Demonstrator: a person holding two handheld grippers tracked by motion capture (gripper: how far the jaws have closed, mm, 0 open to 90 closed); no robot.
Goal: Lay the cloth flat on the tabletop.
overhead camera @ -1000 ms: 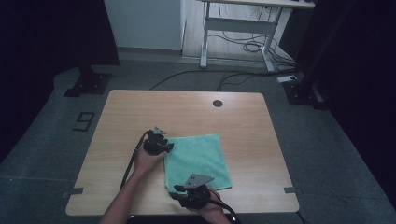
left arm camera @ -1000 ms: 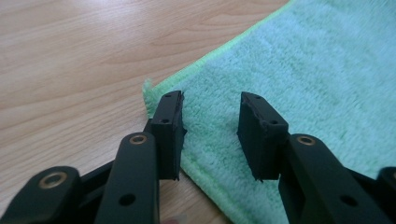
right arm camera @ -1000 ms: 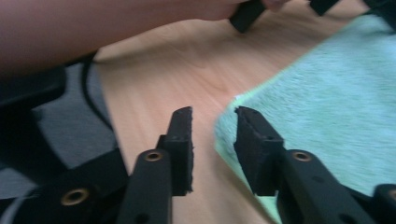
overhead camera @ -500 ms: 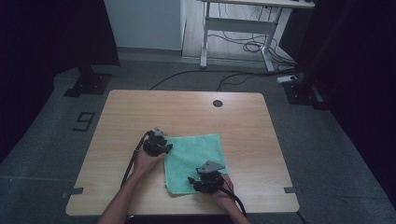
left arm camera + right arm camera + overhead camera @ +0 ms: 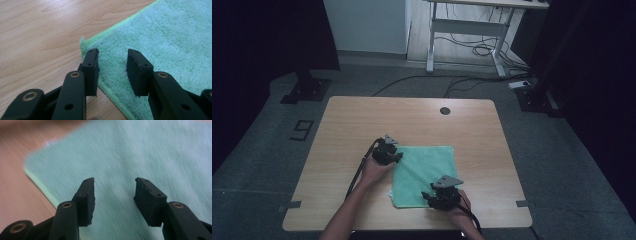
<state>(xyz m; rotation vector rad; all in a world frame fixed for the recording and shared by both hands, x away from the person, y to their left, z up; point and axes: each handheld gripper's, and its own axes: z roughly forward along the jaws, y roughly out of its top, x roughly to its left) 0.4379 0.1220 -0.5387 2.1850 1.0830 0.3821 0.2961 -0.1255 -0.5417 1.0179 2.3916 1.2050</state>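
Note:
A green towel (image 5: 424, 172) lies flat on the wooden table (image 5: 362, 120). My left gripper (image 5: 387, 152) is at the towel's far left corner. In the left gripper view it (image 5: 112, 53) stands open, its jaws straddling the hemmed edge of the towel (image 5: 170, 37) close to the corner. My right gripper (image 5: 442, 195) hovers over the towel's near edge, right of the middle. In the blurred right gripper view it (image 5: 115, 181) is open above the towel (image 5: 140, 150). Its jaws have just been closing a little, with only flat cloth below them and nothing pinched.
A dark round hole (image 5: 444, 110) sits near the table's far edge. Grey tape marks (image 5: 292, 204) flank the near corners. A white desk frame (image 5: 462, 40) and cables (image 5: 472, 82) lie on the floor behind. Bare wood (image 5: 37, 30) surrounds the towel.
My right gripper has moved right along the towel's near edge, away from its near left corner. The left gripper has stayed at the far left corner.

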